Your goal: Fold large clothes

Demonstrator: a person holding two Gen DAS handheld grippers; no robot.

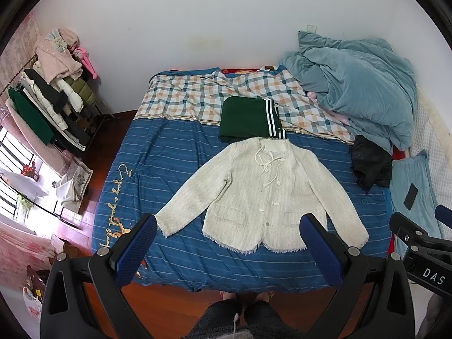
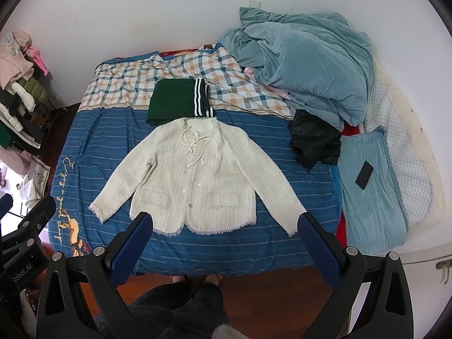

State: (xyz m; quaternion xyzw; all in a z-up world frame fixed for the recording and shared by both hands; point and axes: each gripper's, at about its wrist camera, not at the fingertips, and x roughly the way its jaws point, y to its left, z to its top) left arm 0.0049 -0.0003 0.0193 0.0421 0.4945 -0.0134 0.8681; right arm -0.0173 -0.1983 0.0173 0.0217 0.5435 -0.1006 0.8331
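Observation:
A cream tweed jacket (image 1: 262, 195) lies flat and face up on the blue striped bedsheet (image 1: 169, 169), sleeves spread to both sides, hem toward me. It also shows in the right wrist view (image 2: 195, 178). A folded green garment with white stripes (image 1: 248, 120) lies just behind its collar, also in the right wrist view (image 2: 178, 100). My left gripper (image 1: 228, 223) is open and empty, held above the near edge of the bed over the jacket's hem. My right gripper (image 2: 226, 221) is open and empty, also above the hem.
A heap of light blue bedding (image 1: 358, 84) fills the far right of the bed. A black garment (image 1: 370, 163) lies right of the jacket. A phone (image 2: 364, 175) rests on a blue pillow (image 2: 370, 197). A clothes rack (image 1: 48, 104) stands at the left. Wooden floor (image 1: 180, 305) lies below.

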